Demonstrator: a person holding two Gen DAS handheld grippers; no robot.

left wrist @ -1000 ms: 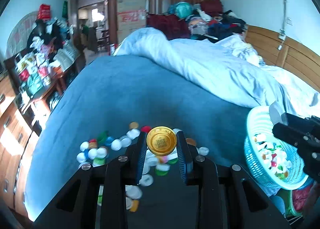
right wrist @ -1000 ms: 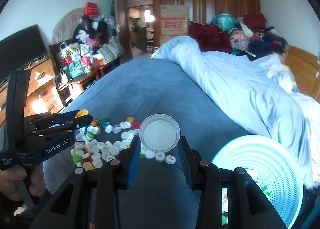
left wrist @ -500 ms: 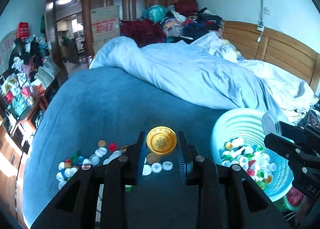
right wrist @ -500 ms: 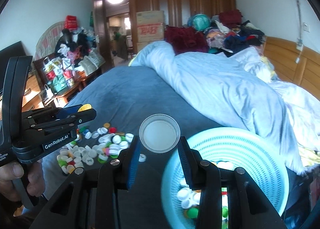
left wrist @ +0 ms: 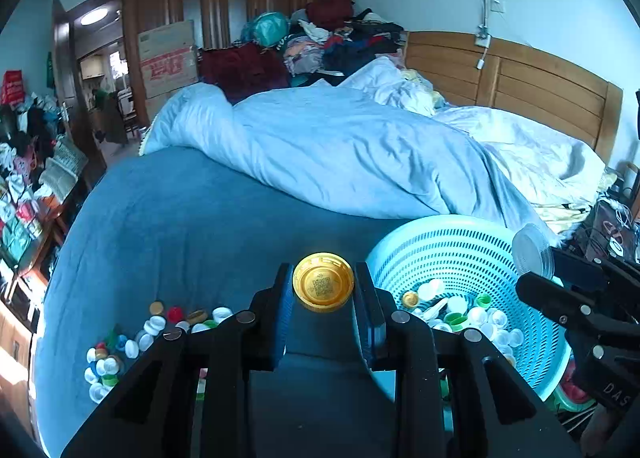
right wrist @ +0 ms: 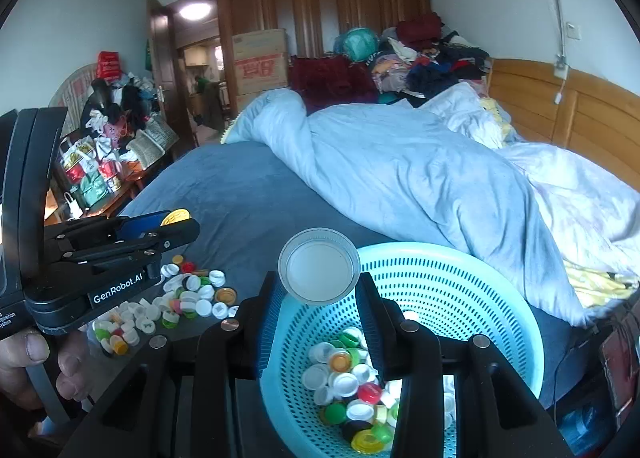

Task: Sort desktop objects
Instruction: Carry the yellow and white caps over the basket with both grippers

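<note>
The right gripper (right wrist: 319,290) is clamped on a translucent white lid (right wrist: 319,271), pinched edge to edge between the blue pads, its hollow face turned to the camera. Directly beneath and beyond the fingertips, from about 4 to 6 o'clock in the right wrist view, opens the turquoise basket (right wrist: 472,278), whose floor already carries a layer of mixed caps. The lid sits over the basket's near-left rim, so I judge that a short carry toward 3 o'clock, then letting go, would drop it inside.

The left gripper (left wrist: 323,290) holds a yellow cap (left wrist: 323,281) the same way, squeezed across its width, inner face with a printed code toward the lens. From it the basket (left wrist: 452,254) lies at 3 o'clock, just beside the right finger, and the cap is not yet over the rim. The right hand is therefore the nearer of the two to a release.

Both grippers tilt moderately downward toward the bed (left wrist: 192,218). A hand (right wrist: 24,358) wraps the left gripper's handle at 8 o'clock in the right wrist view.

The unsorted caps (right wrist: 180,302) lie in a loose scatter on the blue blanket, at 9 o'clock of the basket, well apart from both held pieces.
</note>
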